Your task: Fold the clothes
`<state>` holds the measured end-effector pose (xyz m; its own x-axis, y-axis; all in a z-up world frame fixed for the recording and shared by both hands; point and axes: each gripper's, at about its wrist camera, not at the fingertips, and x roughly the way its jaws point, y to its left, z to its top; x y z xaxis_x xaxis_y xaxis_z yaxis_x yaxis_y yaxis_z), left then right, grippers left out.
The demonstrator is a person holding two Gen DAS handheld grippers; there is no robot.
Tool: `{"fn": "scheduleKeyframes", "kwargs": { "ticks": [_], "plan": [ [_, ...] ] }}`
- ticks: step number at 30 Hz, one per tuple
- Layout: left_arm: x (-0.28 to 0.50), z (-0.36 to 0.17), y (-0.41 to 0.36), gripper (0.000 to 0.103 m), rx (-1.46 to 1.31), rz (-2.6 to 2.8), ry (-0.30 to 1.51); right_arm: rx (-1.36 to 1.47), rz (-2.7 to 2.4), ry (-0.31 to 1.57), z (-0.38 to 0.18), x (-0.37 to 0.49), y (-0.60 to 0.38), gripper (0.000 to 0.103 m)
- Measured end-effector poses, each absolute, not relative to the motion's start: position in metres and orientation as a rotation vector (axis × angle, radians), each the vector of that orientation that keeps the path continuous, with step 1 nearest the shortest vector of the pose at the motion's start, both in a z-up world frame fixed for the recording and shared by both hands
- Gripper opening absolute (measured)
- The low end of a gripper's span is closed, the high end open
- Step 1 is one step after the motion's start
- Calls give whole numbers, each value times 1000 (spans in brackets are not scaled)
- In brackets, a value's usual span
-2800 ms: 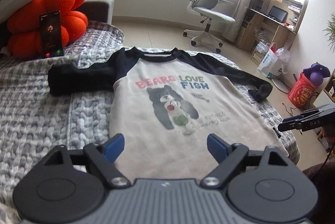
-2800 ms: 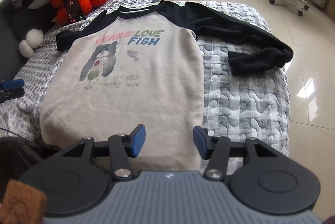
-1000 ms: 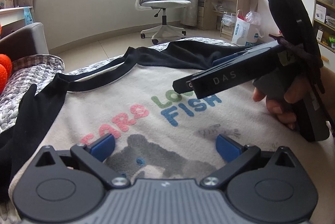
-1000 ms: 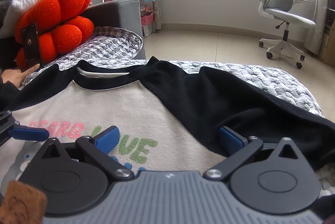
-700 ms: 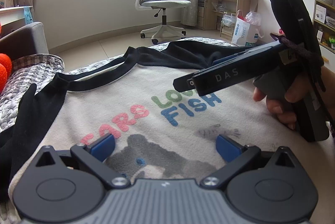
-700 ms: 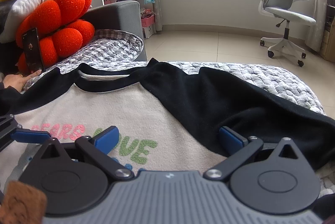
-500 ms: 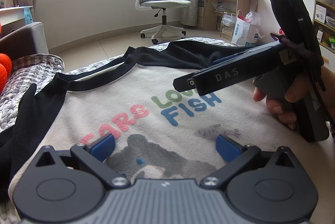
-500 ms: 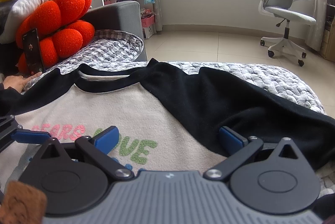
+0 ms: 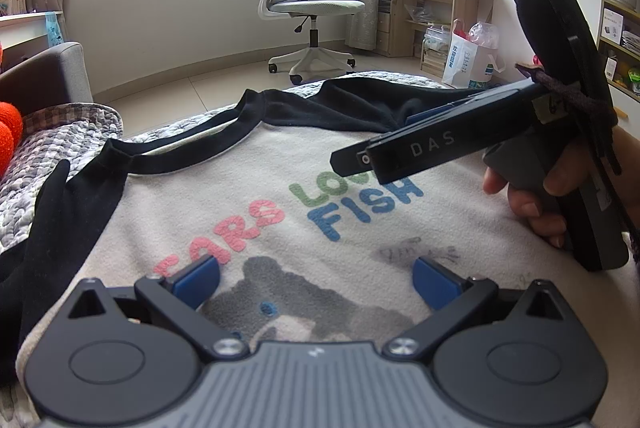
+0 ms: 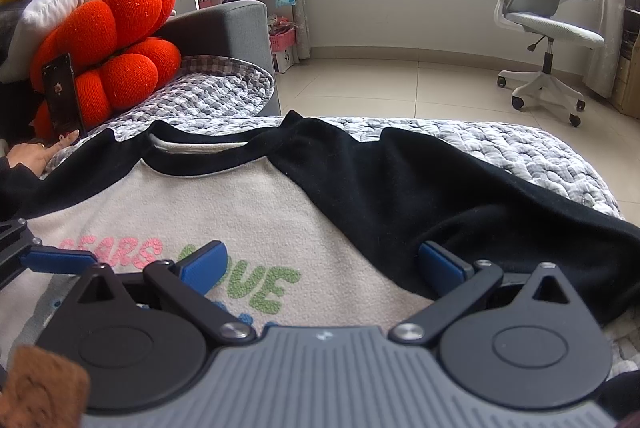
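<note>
The left gripper (image 9: 316, 280) hovers with jaws spread wide over the bear print of the shirt (image 9: 280, 196), which lies flat on the quilted bed (image 10: 520, 148). The right gripper (image 10: 322, 264), likewise released, sits above the shirt's black sleeve (image 10: 440, 184) at 2 o'clock. An office chair (image 10: 540, 24) stands beyond at 1 o'clock.

1. A bed with a grey-and-white quilted cover (image 10: 500, 144) carries everything; bare quilt shows at its far right edge.
2. A cream sweatshirt (image 10: 224, 204) with black sleeves lies flat on the cover, collar at the far side.
3. At the far left an orange segmented cushion (image 10: 116, 52) rests on the bed.
4. A phone (image 10: 62, 92) leans upright against the cushion.
</note>
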<state>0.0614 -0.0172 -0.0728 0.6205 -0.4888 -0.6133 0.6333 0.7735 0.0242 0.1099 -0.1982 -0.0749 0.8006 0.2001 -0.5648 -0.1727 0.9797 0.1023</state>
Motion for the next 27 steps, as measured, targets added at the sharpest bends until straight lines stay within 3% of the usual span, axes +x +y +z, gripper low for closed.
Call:
{"fn": "scheduleKeyframes", "kwargs": {
  "ticks": [27],
  "plan": [
    [62, -73, -17, 103, 245, -652, 626, 164, 192, 626, -49, 91, -212, 103]
  ]
}}
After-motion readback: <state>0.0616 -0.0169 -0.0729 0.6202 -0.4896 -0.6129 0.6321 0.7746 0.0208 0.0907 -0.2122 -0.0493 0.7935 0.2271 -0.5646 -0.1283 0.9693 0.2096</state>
